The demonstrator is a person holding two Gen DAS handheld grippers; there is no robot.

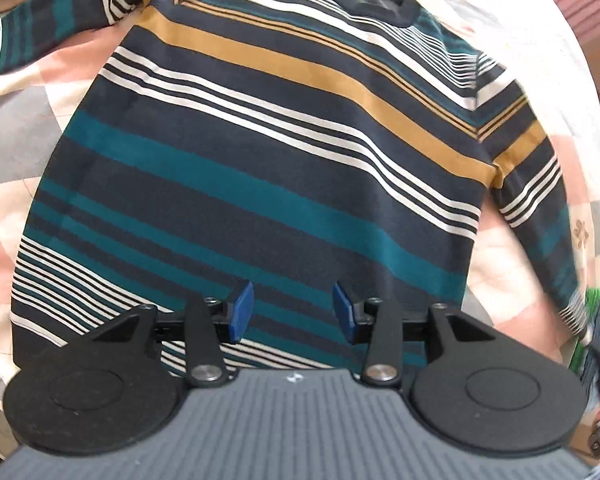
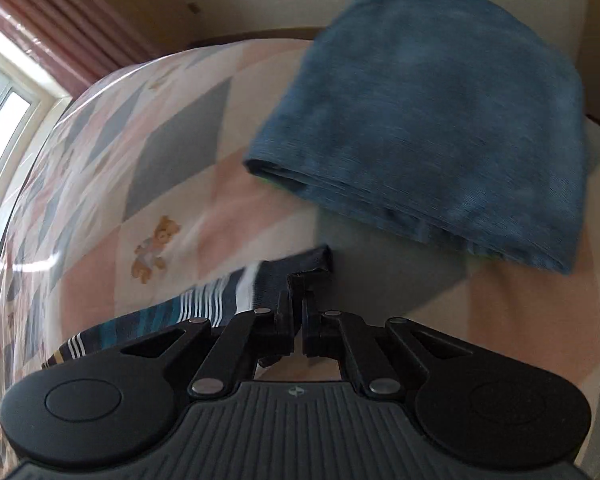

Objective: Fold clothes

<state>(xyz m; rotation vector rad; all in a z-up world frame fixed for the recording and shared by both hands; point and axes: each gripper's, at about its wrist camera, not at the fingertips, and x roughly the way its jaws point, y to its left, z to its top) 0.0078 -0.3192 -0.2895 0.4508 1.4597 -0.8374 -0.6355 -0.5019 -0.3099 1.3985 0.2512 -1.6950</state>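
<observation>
two tongs: our left tongs [image 1: 293, 307] hang wide over the striped sweater [image 1: 260, 152] spread flat on the bed [image 1: 16, 128]. our right tongs [image 2: 299, 280] pinch its sleeve cuff [image 2: 296, 266]; we'd carry it across smoothly, without wrinkling.

A striped sweater [image 1: 260, 152] lies spread flat, front up, on a patchwork quilt [image 1: 28, 120] of pink, grey and cream squares; its bands run navy, teal, white and mustard across the chest; the round navy collar [image 1: 376, 4] points away from the left wrist camera, with a small label showing inside it; the hem lies nearest that camera; one sleeve [image 1: 52, 20] angles out at the upper left, the other sleeve [image 1: 540, 200] runs down the right side; in the right wrist view the dark cuff [image 2: 300, 268] of a sleeve rests on the quilt; a folded blue garment [image 2: 440, 112] lies flat beyond it, layered edges facing the camera, apart from the cuff.
</observation>
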